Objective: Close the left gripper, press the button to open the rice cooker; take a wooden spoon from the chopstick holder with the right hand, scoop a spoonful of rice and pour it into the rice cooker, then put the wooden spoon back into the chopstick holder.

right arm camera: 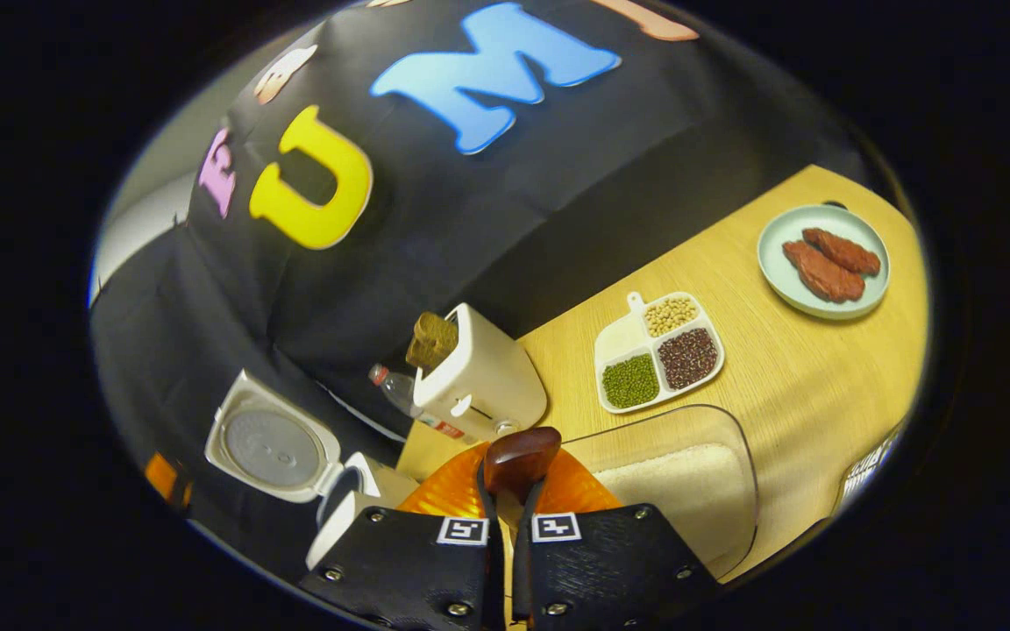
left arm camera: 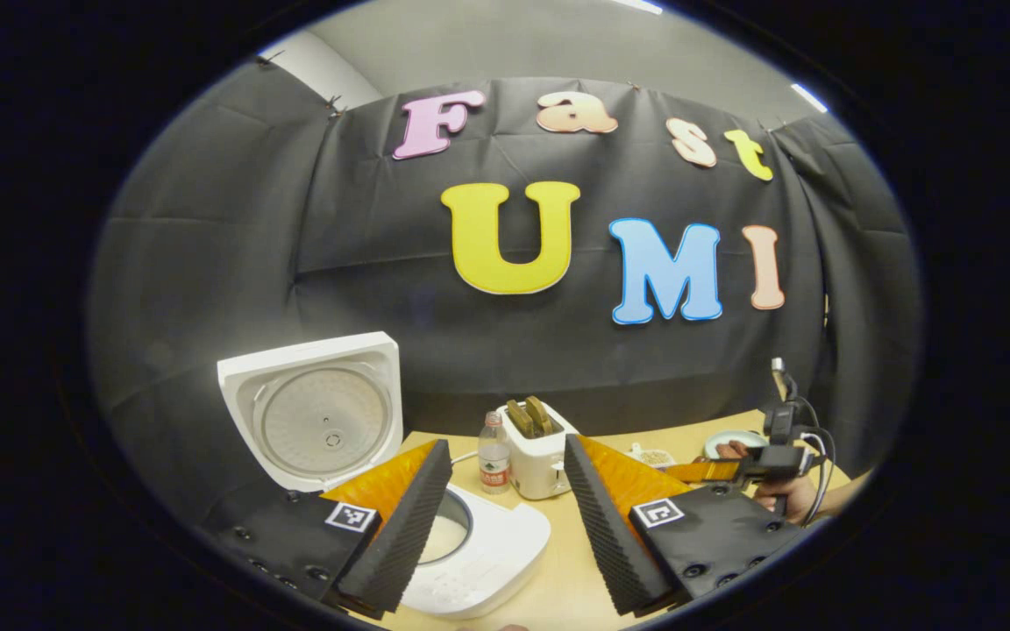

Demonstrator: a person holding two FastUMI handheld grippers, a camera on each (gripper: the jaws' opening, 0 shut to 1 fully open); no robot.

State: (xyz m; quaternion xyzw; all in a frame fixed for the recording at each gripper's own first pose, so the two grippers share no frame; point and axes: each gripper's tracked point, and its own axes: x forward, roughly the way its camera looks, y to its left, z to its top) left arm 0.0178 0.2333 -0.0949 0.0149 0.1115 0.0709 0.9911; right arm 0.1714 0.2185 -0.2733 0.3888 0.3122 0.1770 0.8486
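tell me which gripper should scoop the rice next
Right, probably. The right gripper is shut on the wooden spoon, just above the rice container. The left gripper is open and empty by the open rice cooker.

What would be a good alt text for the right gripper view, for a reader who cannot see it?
The right gripper is shut on a wooden spoon above a clear container of rice on a wooden table. Beyond stand a toaster, a divided dish of beans and a plate of meat; the rice cooker at left is open.
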